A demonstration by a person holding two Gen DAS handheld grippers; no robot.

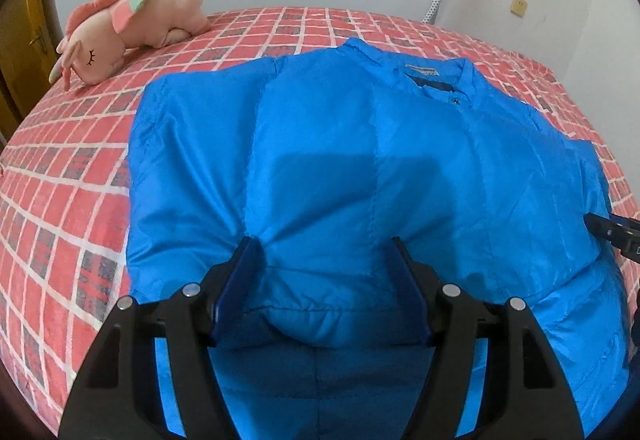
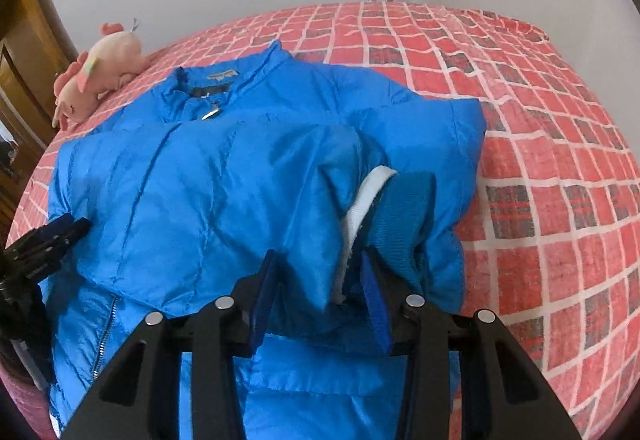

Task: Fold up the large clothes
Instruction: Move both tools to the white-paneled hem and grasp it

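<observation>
Bed surface and items resting on it

The bed (image 1: 80, 176) is covered by a red checked sheet with white grid lines. A blue padded jacket (image 1: 360, 168) is spread on it, collar toward the wall. A pink plush toy (image 1: 132, 20) is laid near the far left edge, apart from the jacket.

From my right gripper (image 2: 320, 260) I see the blue jacket (image 2: 192, 176) spread on the red-checked bed (image 2: 560, 160), collar toward the wall. A sleeve is folded across it; its ribbed cuff (image 2: 404, 216) sits between my parted fingers (image 2: 264, 292), not pinched. The left gripper (image 2: 60, 232) touches the jacket's far side. A plush toy (image 2: 100, 76) lies beyond.
</observation>
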